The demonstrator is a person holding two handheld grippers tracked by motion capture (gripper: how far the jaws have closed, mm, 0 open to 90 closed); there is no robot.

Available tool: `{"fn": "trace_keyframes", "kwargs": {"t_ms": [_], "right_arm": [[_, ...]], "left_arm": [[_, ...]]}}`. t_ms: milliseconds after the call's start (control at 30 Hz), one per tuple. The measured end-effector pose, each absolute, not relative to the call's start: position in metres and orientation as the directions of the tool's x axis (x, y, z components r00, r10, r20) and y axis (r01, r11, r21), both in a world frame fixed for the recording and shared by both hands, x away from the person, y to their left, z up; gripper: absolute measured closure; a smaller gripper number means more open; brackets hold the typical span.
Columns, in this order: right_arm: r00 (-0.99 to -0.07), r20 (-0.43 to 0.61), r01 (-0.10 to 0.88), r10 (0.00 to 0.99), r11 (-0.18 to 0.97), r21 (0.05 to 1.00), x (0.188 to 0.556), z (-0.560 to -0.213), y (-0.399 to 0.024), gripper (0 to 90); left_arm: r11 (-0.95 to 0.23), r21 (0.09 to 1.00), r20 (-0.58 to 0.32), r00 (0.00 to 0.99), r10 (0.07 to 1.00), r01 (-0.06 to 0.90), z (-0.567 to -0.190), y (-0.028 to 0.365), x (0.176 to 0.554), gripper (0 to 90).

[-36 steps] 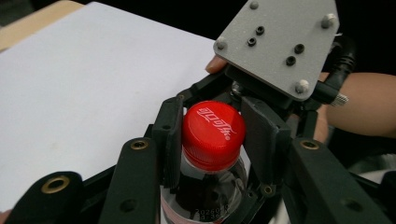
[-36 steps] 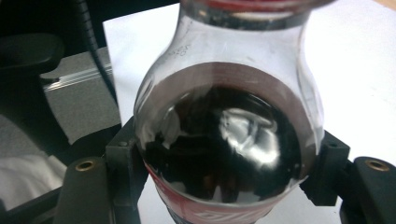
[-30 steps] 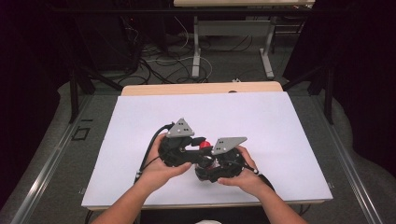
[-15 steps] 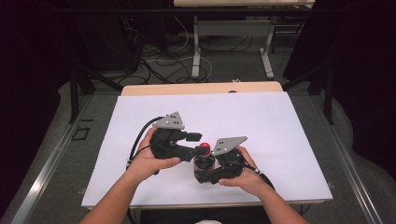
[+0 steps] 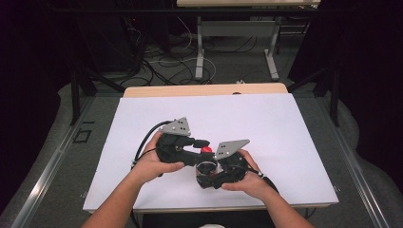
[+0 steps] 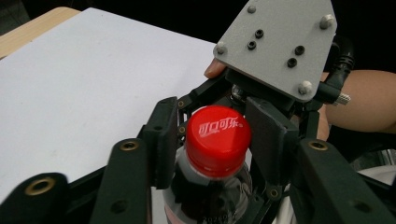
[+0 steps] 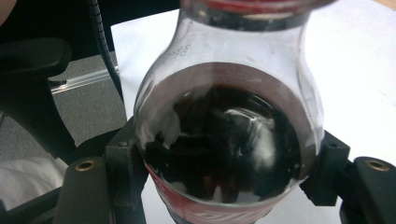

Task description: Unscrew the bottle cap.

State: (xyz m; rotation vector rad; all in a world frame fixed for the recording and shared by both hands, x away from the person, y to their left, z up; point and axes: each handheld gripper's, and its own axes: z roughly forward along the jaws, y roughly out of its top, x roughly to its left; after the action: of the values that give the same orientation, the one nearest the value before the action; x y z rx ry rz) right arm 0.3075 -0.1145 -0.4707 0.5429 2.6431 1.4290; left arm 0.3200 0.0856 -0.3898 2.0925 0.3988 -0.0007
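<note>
Cola bottle (image 7: pixel 224 140) upright near table's (image 5: pixel 285 123) front edge, clamped by right gripper (image 7: pixel 219 186); left gripper (image 6: pixel 219 154) clenched on red cap (image 6: pixel 218 135). Best: hold body steady, twist cap squarely, no tilting.

White Chinese characters, 可口可乐, the Coca-Cola name, stand across the top of the red cap (image 6: pixel 218 139) of the bottle (image 6: pixel 205 196). Just under the cap, on the bottle's dark shoulder, a faint line of printed digits shows, too small to read with certainty.
</note>
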Motion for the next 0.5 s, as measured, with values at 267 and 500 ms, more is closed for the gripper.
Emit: {"fn": "trace_keyframes", "kwargs": {"t_ms": [267,500], "right_arm": [[-0.916,0.078,0.283,0.394,0.494,0.822,0.31,-0.473,-0.115,30.3],[-0.911,0.085,0.29,0.403,0.481,0.827,0.31,-0.473,-0.116,30.2]], "left_arm": [[-0.417,0.827,-0.134,0.854,0.504,0.376,-0.39,0.071,0.302,61.0],[-0.419,0.829,-0.099,0.834,0.544,0.371,-0.387,0.065,0.296,60.7]]}}
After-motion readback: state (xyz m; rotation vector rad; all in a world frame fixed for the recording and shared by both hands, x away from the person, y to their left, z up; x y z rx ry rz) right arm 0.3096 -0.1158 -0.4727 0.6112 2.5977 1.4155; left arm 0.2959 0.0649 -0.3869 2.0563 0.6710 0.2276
